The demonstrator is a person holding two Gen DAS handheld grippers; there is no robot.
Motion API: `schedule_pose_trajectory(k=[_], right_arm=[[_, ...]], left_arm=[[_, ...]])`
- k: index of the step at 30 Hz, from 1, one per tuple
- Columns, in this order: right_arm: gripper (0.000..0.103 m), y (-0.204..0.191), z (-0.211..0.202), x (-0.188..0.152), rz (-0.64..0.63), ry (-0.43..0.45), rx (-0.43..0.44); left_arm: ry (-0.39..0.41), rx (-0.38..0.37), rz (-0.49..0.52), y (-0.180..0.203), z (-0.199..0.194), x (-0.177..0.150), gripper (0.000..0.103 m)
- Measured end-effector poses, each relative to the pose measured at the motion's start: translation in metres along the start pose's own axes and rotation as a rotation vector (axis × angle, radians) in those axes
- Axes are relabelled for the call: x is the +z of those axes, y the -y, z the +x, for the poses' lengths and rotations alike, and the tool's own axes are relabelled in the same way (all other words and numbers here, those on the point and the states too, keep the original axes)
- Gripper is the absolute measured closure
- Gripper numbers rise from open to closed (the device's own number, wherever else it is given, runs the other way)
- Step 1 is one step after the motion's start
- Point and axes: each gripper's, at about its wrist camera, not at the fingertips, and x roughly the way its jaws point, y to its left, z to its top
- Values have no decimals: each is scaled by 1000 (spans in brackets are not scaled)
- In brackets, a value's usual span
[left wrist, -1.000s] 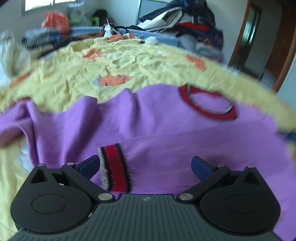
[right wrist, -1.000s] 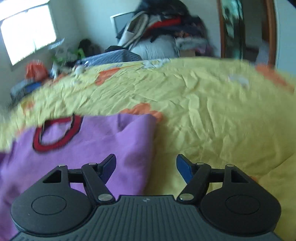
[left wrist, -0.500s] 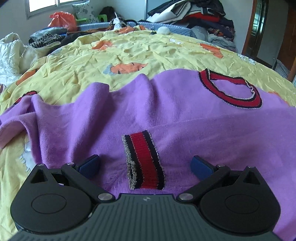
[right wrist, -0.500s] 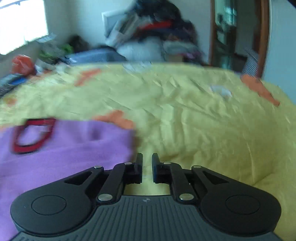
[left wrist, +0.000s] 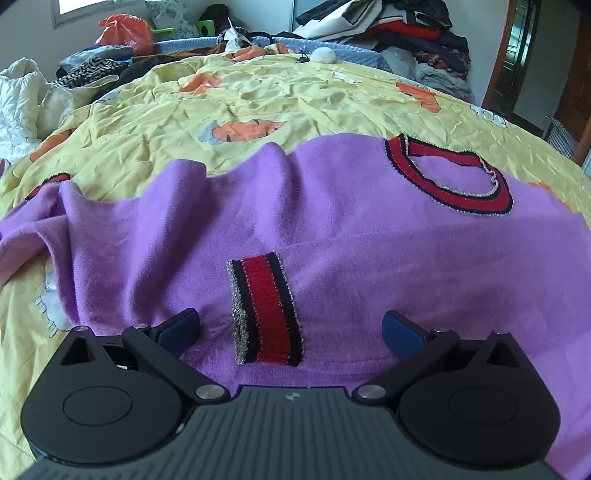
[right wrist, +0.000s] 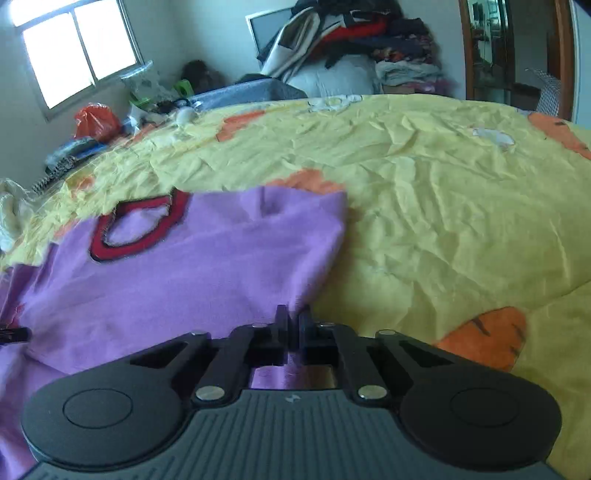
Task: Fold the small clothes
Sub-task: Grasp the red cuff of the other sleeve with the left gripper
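A purple sweater (left wrist: 332, 229) with a red and black collar (left wrist: 448, 173) lies spread on the yellow bedspread (left wrist: 258, 99). One sleeve is folded across its front, its striped cuff (left wrist: 264, 310) lying between the fingers of my left gripper (left wrist: 291, 328), which is open just above the cloth. In the right wrist view the sweater (right wrist: 192, 266) fills the left side. My right gripper (right wrist: 293, 325) is shut on the sweater's right edge, with purple cloth pinched between its fingers.
Piles of clothes (left wrist: 399, 26) and a blue-grey basket edge (left wrist: 351, 51) stand at the far end of the bed. White bedding (left wrist: 18, 99) lies at the left. A wooden door frame (right wrist: 565, 59) is at the right.
My right gripper went from open to shut and now pinches the sweater's right edge. My left gripper stayed open and shifted so that the striped cuff sits between its fingers.
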Motion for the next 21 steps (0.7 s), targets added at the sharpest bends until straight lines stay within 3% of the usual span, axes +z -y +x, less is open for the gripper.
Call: schedule_pose_trajectory(k=[4, 8, 11, 13, 15, 16, 18, 21], right_arm=[[99, 2, -12, 10, -41, 68, -53], [103, 35, 5, 6, -27, 16, -198], [95, 48, -18, 7, 58, 43, -145], [95, 29, -35, 7, -4, 97, -83], [95, 2, -35, 0, -86, 82, -5], [96, -13, -29, -6, -159, 66, -9], [97, -29, -7, -19, -263, -5, -124], [94, -11, -10, -19, -171, 15, -117]], left_arm=[[2, -4, 13, 6, 3, 6, 0], [27, -5, 51, 8, 12, 2, 0], [14, -4, 31, 1, 9, 3, 0], [15, -5, 6, -6, 4, 3, 0], [18, -14, -5, -13, 2, -2, 0], [17, -15, 4, -14, 2, -5, 0], [35, -6, 47, -17, -1, -10, 0], [72, 22, 7, -40, -22, -14, 0]])
